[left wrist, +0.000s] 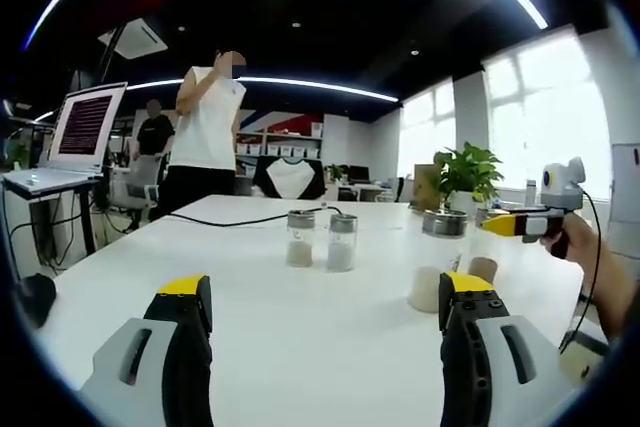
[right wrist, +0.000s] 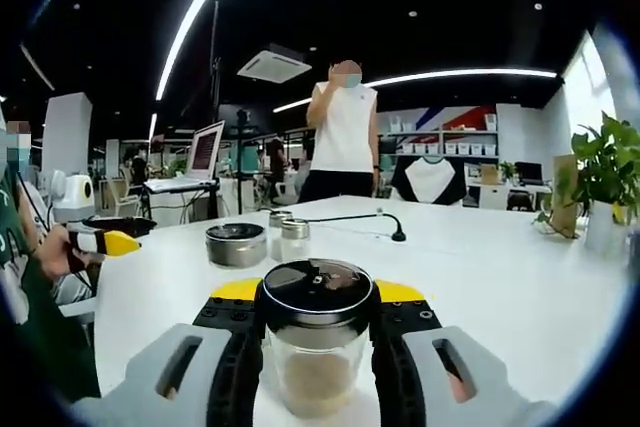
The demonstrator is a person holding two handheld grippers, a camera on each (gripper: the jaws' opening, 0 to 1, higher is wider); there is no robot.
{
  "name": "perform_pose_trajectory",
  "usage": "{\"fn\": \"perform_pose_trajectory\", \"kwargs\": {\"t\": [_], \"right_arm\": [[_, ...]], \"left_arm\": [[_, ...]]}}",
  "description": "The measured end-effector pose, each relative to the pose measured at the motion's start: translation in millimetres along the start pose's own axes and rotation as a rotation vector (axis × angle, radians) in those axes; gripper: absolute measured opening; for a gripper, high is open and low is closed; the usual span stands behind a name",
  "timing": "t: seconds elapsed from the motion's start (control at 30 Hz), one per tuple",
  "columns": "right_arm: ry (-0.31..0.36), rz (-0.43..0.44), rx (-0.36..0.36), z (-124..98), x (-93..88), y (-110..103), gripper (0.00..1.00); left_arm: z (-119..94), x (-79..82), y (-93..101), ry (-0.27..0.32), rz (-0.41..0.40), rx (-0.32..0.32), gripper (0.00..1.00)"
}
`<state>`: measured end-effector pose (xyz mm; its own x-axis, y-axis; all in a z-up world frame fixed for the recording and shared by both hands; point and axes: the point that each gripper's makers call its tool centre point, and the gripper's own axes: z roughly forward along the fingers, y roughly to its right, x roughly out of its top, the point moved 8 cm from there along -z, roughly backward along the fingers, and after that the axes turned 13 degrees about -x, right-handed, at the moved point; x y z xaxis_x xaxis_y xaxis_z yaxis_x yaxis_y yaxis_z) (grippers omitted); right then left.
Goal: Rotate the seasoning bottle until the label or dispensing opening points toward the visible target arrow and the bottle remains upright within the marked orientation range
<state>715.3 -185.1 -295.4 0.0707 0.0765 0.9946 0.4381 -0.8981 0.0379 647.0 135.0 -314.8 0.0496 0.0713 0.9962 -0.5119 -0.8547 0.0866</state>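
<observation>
Your right gripper (right wrist: 316, 322) had its jaws closed in on the seasoning bottle (right wrist: 316, 342), one yellow-tipped jaw against each side of the glass, just under the dark metal cap. The bottle stood upright between them, its long axis vertical on the white table (right wrist: 500, 277), with pale seasoning settled in its lower part. Which way its label or opening faced, I cannot tell; the cap top looked plain from that angle.

Your left gripper (left wrist: 325, 297) had its jaws spread wide, touching and holding nothing, hanging over the table.

Beyond the bottle and to its left sat a round metal tin (right wrist: 236, 244), and farther back, near the tin, two small shakers (right wrist: 285, 235) stood side by side. A black cable (right wrist: 370, 219) ran across the table behind them. A person in a white sleeveless top (right wrist: 343, 132) stood past the table's far edge.
</observation>
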Motion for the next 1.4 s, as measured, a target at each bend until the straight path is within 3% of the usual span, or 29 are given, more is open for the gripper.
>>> {"fn": "perform_pose_trajectory", "kwargs": {"t": [0.67, 1.03, 1.17, 1.4], "right_arm": [[0.01, 0.011, -0.118, -3, -0.3, -10, 0.39], [0.007, 0.039, -0.115, -4, -1.9, -12, 0.41], [0.047, 0.088, -0.142, -8, 2.7, -5, 0.62], [0.079, 0.095, -0.071, -15, 16.0, 2, 0.6]], "left_arm": [[-1, 2.0, -2.6, 0.007, -0.006, 0.001, 0.99], [-1, -0.3, -2.4, 0.001, -0.006, 0.0, 0.99], [-2, -0.3, -3.5, 0.002, -0.007, 0.004, 0.99], [-1, -2.3, -2.9, -0.005, -0.009, 0.003, 0.99]]}}
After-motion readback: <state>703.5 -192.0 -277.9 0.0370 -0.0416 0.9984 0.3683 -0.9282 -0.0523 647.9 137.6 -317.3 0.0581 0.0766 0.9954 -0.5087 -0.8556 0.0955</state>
